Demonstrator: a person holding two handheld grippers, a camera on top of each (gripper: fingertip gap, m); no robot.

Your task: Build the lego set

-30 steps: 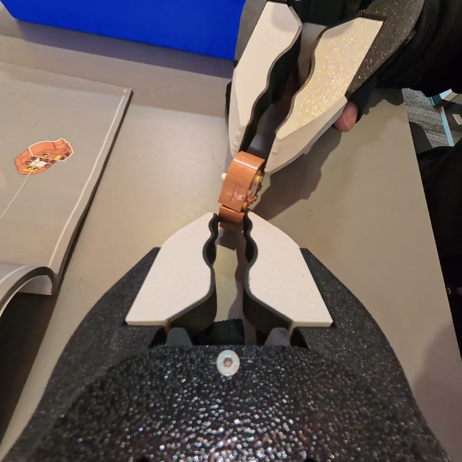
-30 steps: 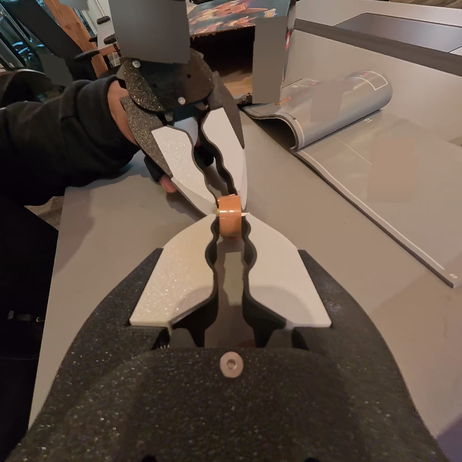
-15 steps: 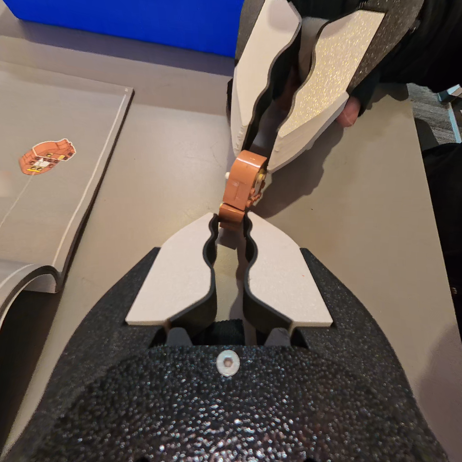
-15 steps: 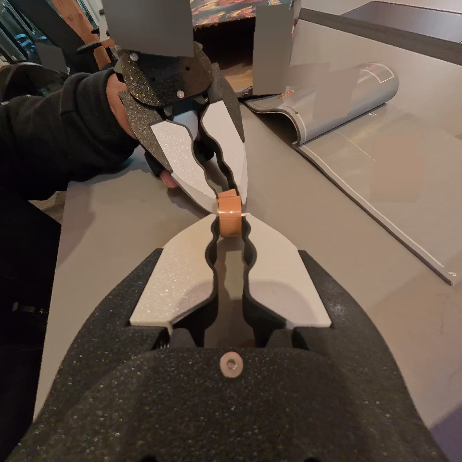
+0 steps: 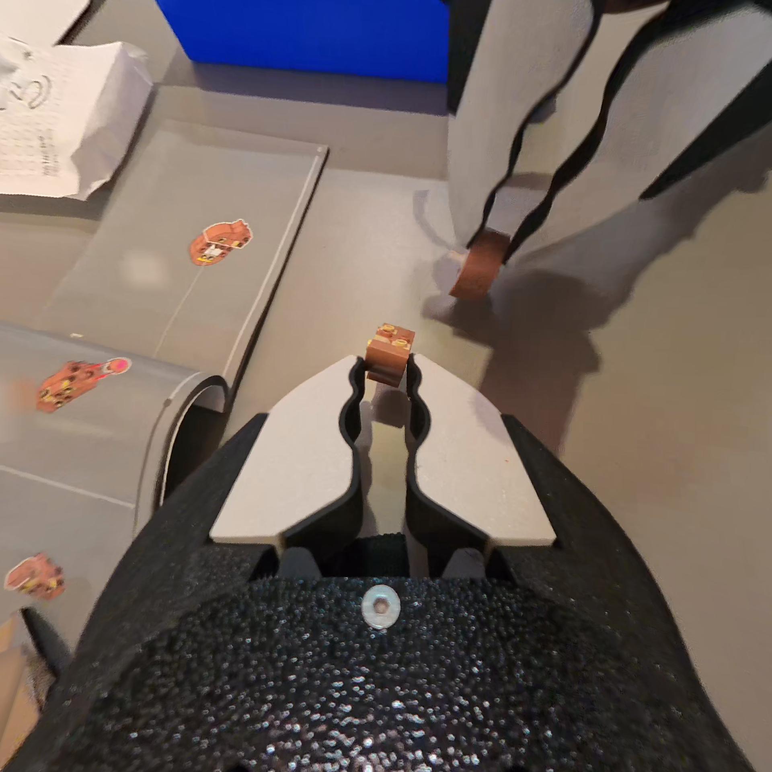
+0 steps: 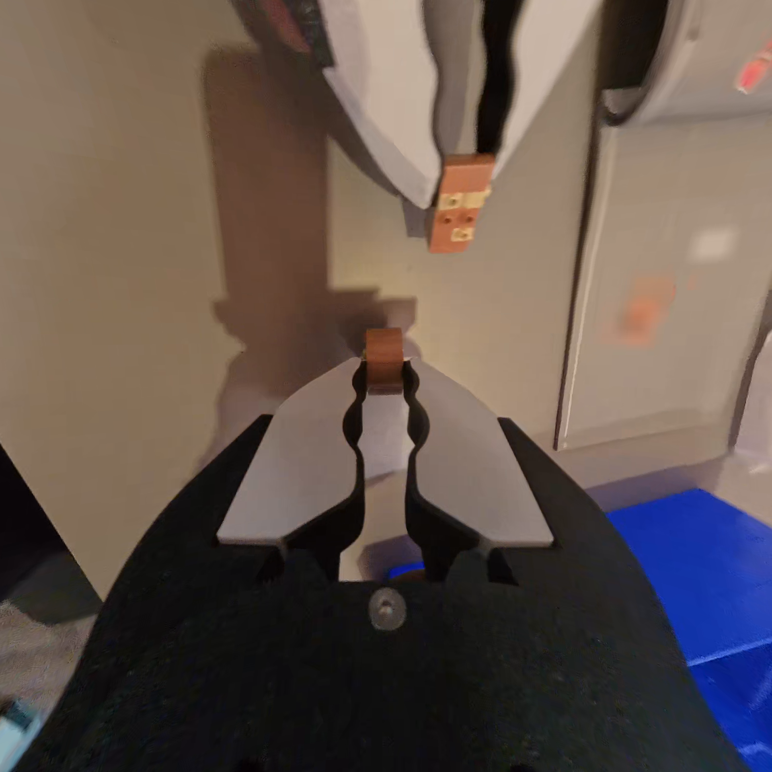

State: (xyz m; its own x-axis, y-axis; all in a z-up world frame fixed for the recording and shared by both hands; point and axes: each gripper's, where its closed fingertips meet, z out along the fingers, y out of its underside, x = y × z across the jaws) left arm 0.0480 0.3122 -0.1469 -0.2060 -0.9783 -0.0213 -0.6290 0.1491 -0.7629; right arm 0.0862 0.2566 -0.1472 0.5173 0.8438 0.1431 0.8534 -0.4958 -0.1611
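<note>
Grey counter (image 5: pixel 626 417) fills the frame, with a blue bin (image 5: pixel 309 33) at its far edge, contents hidden. An open booklet (image 5: pixel 200 200) lies left. The left gripper (image 5: pixel 386 363) has its jaws pinching a brown studded brick (image 5: pixel 388 355); the right gripper (image 6: pixel 385 365), apart from it, pinches a rounded brown piece (image 6: pixel 383 359).

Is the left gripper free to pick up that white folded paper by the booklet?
Probably not as it stands: the left gripper is shut on a brown brick. The paper lies uncovered past the booklet, so only the full grip hinders.
</note>
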